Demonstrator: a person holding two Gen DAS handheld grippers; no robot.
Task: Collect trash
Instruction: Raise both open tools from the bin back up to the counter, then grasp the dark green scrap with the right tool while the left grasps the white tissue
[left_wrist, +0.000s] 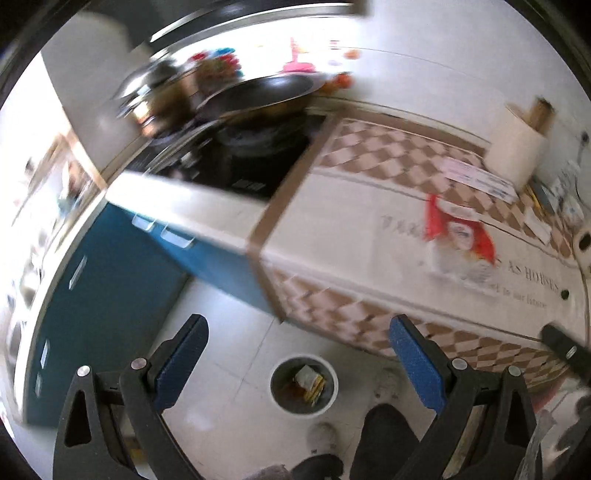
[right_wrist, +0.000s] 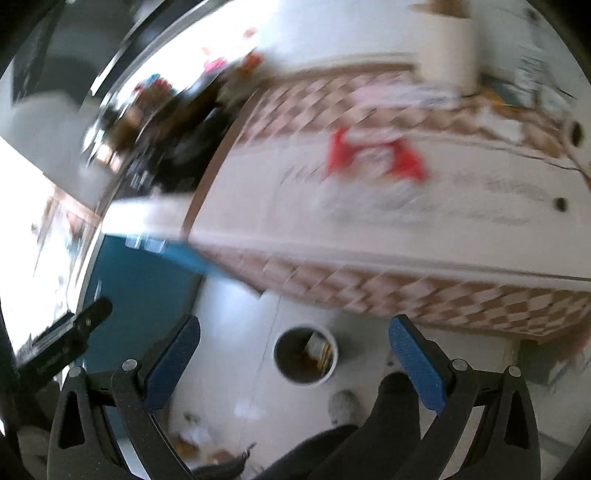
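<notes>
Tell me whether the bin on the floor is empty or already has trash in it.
Not empty. The round bin stands upright and open-topped, with a pale wrapper and yellowish scraps visible inside; the right wrist view shows the same.

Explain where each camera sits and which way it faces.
Left wrist: on the left tool, tilted down over the counter edge; shows the red bag, stove, floor bin, a dark leg.
Right wrist: on the right tool, aimed much the same, blurrier; shows counter, red bag, bin, leg, the other tool's tip.
Shared: counter, bag, bin, blue cabinet; both tools open, empty.
</notes>
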